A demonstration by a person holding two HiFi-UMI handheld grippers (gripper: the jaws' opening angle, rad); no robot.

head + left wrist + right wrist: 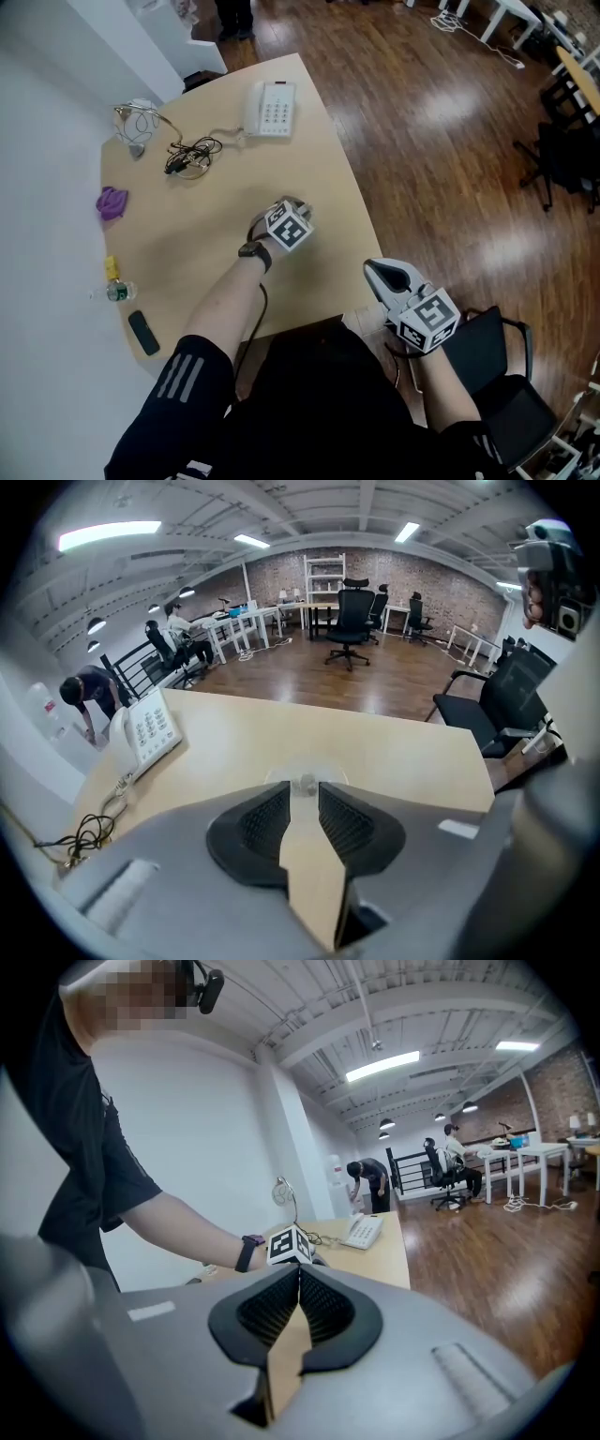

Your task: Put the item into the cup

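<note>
Cup (304, 783) sits just past the outstretched left tool's (300, 793) parted tips; right tool (297, 1274) pressed together.

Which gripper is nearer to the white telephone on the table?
Left. The left gripper is over the table, short of the telephone; the right gripper is off the table's near edge, farther away.

1. The person wore a black short-sleeved top (319, 412); its left sleeve (183, 375) carried white stripes.
2. A black watch (255, 252) banded the left wrist.
3. The left claw (302, 799) and right claw (299, 1283) had grey shells and black ribbed pads (352, 822).
4. Each bore a marker cube (289, 228) patterned in black-and-white squares.
</note>
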